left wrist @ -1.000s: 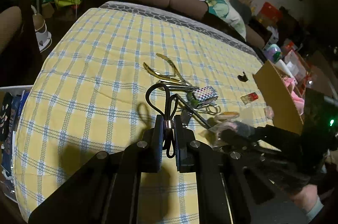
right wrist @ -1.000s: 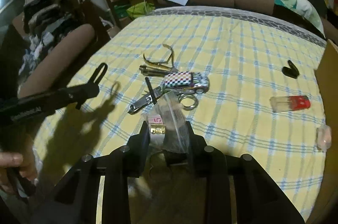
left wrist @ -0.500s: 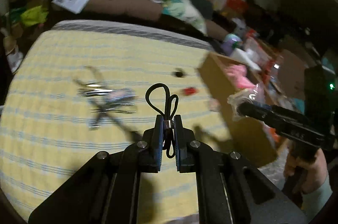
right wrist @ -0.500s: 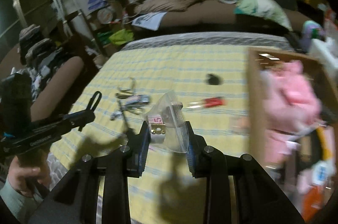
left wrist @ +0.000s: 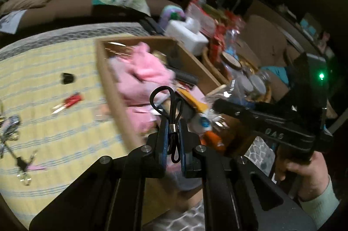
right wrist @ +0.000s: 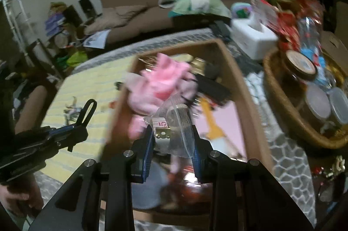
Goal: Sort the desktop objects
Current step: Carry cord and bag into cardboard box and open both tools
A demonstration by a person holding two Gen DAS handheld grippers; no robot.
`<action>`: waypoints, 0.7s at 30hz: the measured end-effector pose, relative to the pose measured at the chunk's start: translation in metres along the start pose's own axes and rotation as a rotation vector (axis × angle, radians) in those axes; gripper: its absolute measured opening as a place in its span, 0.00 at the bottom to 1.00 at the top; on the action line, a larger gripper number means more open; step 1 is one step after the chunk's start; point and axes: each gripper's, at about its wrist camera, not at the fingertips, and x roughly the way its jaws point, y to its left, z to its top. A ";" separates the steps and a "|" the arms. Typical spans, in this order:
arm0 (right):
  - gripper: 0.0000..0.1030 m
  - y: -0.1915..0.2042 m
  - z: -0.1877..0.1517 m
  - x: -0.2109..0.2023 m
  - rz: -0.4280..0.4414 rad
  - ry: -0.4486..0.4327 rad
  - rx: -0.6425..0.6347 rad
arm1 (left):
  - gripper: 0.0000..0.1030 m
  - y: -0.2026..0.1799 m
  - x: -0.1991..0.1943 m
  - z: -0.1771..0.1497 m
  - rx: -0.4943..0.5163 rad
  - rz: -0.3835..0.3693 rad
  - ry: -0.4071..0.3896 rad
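My left gripper (left wrist: 174,128) has its fingers (left wrist: 163,133) nearly closed, pinching a black cord loop (left wrist: 166,100) by its metal crimp; the loop stands up past the fingertips. My right gripper (right wrist: 171,137) clamps a clear zip bag (right wrist: 176,122), fingers partly apart, the bag bulging between and above them with a small brass piece inside. Beyond both pairs of fingers sits an open cardboard box (right wrist: 243,87) holding pink fabric (right wrist: 165,80). Left of the fingers, on the yellow checked tabletop (left wrist: 54,122), lie a red lighter (left wrist: 69,101) and a black clip (left wrist: 67,78).
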 end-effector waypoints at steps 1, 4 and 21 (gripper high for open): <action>0.30 -0.008 -0.003 0.002 0.000 0.009 0.010 | 0.08 -0.008 0.010 0.001 0.013 0.000 0.013; 0.30 -0.028 -0.009 0.011 0.001 0.030 0.024 | 0.08 -0.026 0.035 0.000 0.042 0.018 0.046; 0.43 -0.048 0.007 0.013 -0.002 -0.010 0.031 | 0.53 -0.035 0.060 0.005 0.066 0.116 0.055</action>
